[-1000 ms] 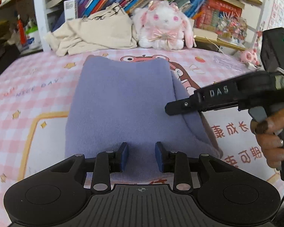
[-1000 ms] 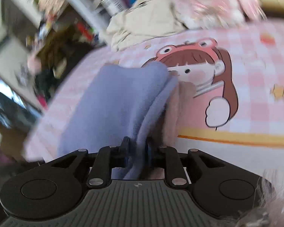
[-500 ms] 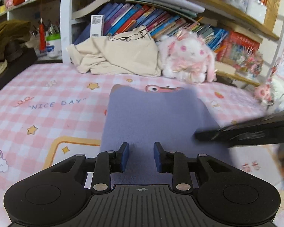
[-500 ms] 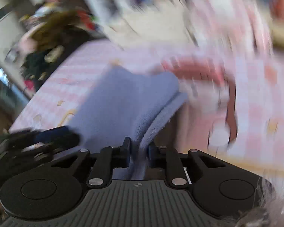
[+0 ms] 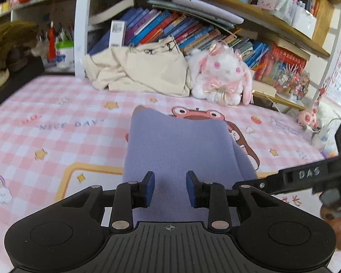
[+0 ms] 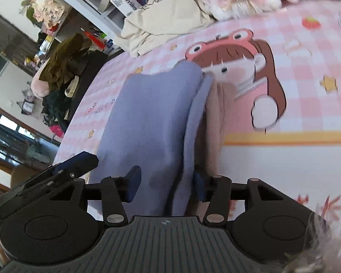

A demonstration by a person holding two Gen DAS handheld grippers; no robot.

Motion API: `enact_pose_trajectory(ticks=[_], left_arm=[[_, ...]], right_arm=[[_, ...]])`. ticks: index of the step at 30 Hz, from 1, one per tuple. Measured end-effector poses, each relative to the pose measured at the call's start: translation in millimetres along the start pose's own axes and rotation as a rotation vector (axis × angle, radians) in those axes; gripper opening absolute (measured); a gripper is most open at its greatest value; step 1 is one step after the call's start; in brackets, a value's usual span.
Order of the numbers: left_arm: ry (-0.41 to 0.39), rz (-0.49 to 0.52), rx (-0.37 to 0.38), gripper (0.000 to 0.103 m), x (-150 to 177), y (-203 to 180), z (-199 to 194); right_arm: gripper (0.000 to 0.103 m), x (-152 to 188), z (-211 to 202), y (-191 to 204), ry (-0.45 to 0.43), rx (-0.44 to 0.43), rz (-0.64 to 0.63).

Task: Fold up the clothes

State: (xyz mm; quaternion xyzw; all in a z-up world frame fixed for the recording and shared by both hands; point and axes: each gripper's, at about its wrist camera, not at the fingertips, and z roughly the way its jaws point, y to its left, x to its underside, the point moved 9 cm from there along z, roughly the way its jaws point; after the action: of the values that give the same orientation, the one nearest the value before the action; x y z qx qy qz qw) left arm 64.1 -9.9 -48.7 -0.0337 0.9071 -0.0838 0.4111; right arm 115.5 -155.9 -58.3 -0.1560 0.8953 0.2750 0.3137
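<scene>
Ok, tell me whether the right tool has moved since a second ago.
Yes: right tool has drawn back along the purple garment's right edge, to its near corner.

Plush bunny beside cream garment, books behind.

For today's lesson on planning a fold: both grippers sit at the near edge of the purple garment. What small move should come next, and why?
Probably draw both grippers back. The left gripper and right gripper both stand open, and the purple garment already lies as a narrow folded stack on the checked sheet, its layered edge beside the right gripper.
</scene>
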Motion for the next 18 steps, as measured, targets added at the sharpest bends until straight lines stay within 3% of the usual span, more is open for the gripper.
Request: enact_pose_trajectory(ticks=[1,6,8,11,12,14,15,16,18], left_arm=[[0.018,0.007,-0.006,0.028,2,0,5],[0.053,0.049,-0.035,0.028,0,-5,20],[0.054,0.043,-0.033,0.029,1,-4,21],[0.050,0.045,-0.045,0.032,0,-5,15],[0.040,0.036,-0.048,0.032,-1,-4,9],[0.006,0.014,-0.062,0.049,-5,0,-6],[-0.012,-0.001,-0.072,0.054,-6,3,-14],[-0.027,-0.020,-0.083,0.064,-6,7,-21],[-0.035,-0.059,-0.091,0.069,-3,16,-30]], right_arm=[[0.015,0,-4,2,-0.008,-0.005,-0.004],[0.013,-1,-22,14,-0.046,-0.031,-0.022],[0.013,13,-4,2,0.042,0.026,0.016],[0.016,20,6,-14,0.090,0.002,0.142],[0.019,19,0,-15,0.090,-0.005,0.160],[0.035,12,-16,-16,0.045,-0.008,0.148],[0.056,10,-24,-17,0.025,-0.013,0.146],[0.065,9,-29,-20,0.015,-0.015,0.153],[0.068,12,-33,-25,0.022,-0.017,0.180]])
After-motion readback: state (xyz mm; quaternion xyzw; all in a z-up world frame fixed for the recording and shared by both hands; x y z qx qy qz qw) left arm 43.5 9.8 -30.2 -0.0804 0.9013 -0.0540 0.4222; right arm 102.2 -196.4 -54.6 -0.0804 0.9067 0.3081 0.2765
